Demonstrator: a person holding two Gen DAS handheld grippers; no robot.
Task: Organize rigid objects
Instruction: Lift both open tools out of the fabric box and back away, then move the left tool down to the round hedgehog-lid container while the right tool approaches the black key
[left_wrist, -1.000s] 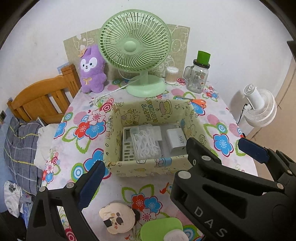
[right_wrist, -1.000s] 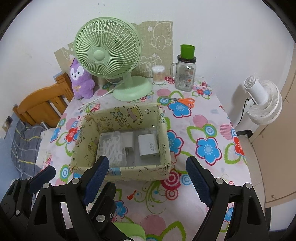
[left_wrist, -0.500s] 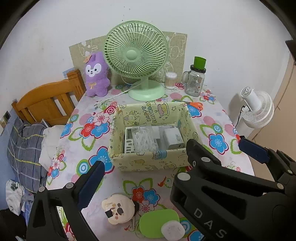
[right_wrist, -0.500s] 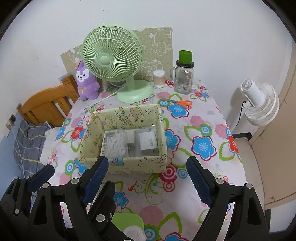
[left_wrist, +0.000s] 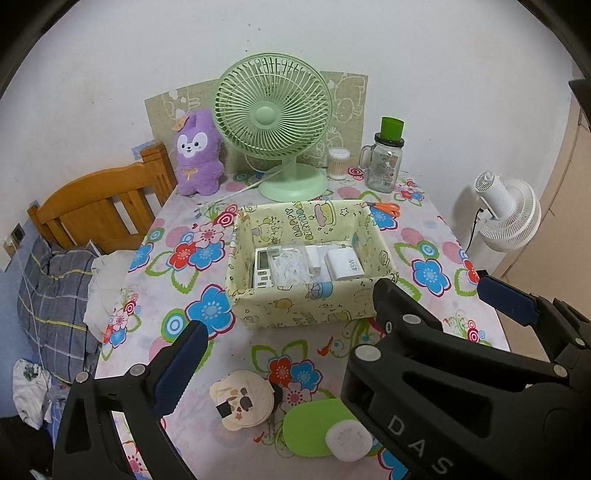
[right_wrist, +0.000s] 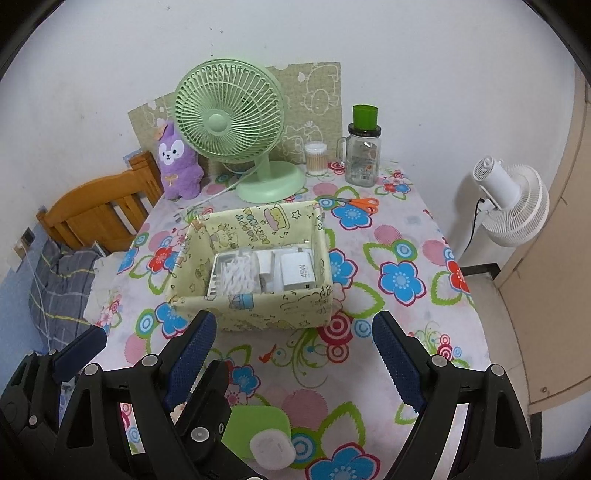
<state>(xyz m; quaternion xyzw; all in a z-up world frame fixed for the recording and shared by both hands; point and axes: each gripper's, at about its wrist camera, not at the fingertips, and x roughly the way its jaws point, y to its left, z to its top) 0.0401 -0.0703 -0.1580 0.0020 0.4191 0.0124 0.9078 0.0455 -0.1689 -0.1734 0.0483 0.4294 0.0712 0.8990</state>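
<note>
Both grippers, left (left_wrist: 284, 314) and right (right_wrist: 291, 343), jaws spread, empty. Round case (left_wrist: 243, 400) and green case (left_wrist: 317, 428) below jaws, nearer left; box (right_wrist: 255, 314) ahead.

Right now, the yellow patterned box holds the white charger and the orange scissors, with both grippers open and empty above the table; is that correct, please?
Not quite. The orange scissors lie on the tablecloth behind the yellow patterned box, not in it, as the right wrist view shows. The white charger is in the box, and the left gripper and right gripper are open and empty.
</note>
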